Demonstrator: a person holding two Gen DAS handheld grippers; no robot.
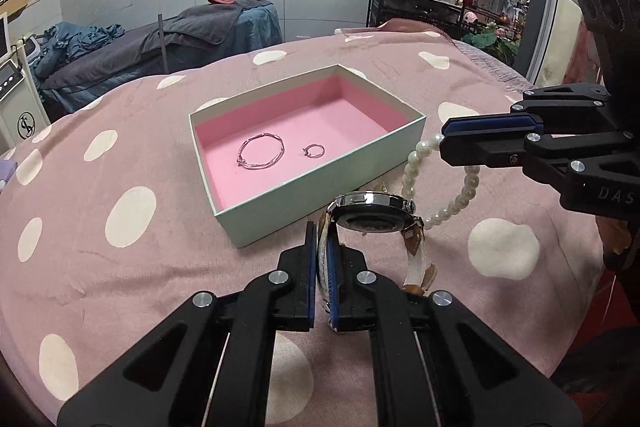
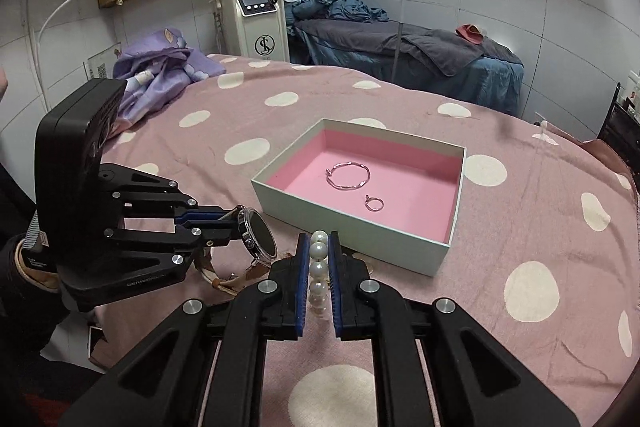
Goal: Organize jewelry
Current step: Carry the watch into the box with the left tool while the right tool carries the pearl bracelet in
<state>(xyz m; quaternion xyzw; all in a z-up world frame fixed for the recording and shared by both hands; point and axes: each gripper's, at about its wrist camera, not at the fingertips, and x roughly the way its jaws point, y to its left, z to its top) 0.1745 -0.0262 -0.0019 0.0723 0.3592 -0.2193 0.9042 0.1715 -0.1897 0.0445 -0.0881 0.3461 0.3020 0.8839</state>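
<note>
An open pale green box (image 1: 320, 187) with a pink lining sits on the dotted pink cover; it also shows in the right wrist view (image 2: 352, 227). A silver bangle (image 1: 261, 151) (image 2: 347, 176) and a small ring (image 1: 313, 150) (image 2: 374, 203) lie inside it. My left gripper (image 1: 322, 239) is shut on the strap of a wristwatch (image 1: 374, 213) (image 2: 260, 239) just in front of the box. My right gripper (image 2: 319, 241) (image 1: 442, 139) is shut on a pearl bracelet (image 2: 319, 273) (image 1: 436, 187) beside the box's near corner.
The pink polka-dot cover (image 1: 120, 247) spreads over the whole work surface. A purple bundle of cloth (image 2: 160, 75) lies at its far left edge. A white machine with a screen (image 2: 256, 11) and a massage bed (image 2: 400, 51) stand behind.
</note>
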